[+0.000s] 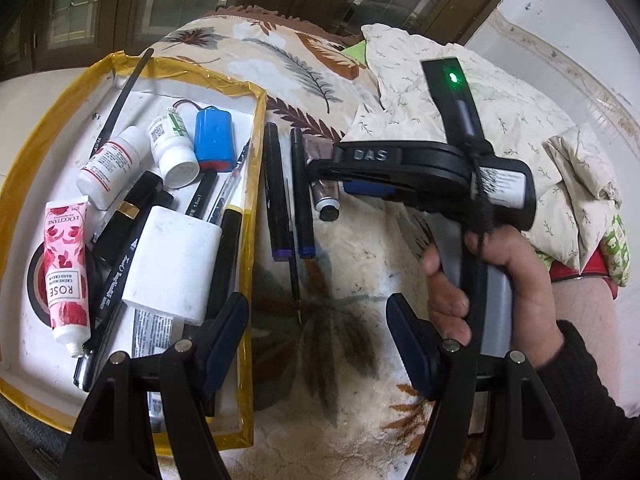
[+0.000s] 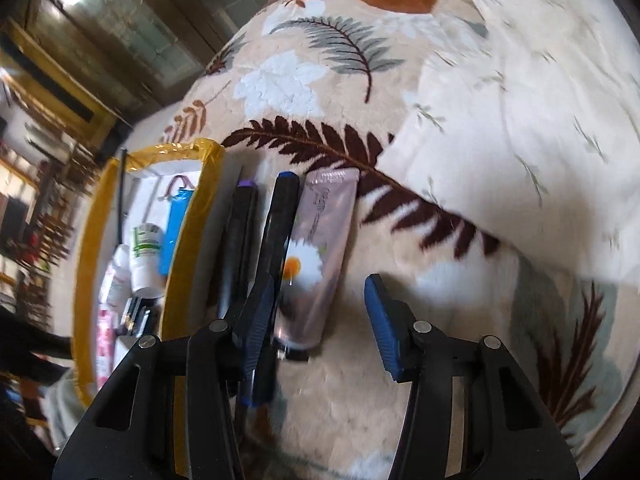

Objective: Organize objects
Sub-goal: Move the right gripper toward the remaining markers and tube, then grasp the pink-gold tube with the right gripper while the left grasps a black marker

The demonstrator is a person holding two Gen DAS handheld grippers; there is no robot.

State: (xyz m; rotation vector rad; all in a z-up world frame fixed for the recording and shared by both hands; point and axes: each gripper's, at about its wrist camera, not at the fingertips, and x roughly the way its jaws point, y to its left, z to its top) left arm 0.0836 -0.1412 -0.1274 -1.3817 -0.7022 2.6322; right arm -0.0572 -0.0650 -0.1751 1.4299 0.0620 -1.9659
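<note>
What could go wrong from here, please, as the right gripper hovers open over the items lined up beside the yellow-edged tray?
The right gripper straddles the daisy tube, but its left finger sits over the blue-capped marker lying right beside it, so closing might catch both or knock the marker. The soft leaf-print blanket could let the tube sink or tilt. The tray is already crowded, so anything added might slide off the pile.

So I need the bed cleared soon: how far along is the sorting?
Partly done. Lined up on the blanket beside the yellow-edged tray: a purple-capped marker, a blue-capped marker and a daisy-print tube. Nothing is in hand: the right gripper hovers open over that tube, the left gripper is open. The tray is full of bottles, pens and the rose hand cream.
</note>
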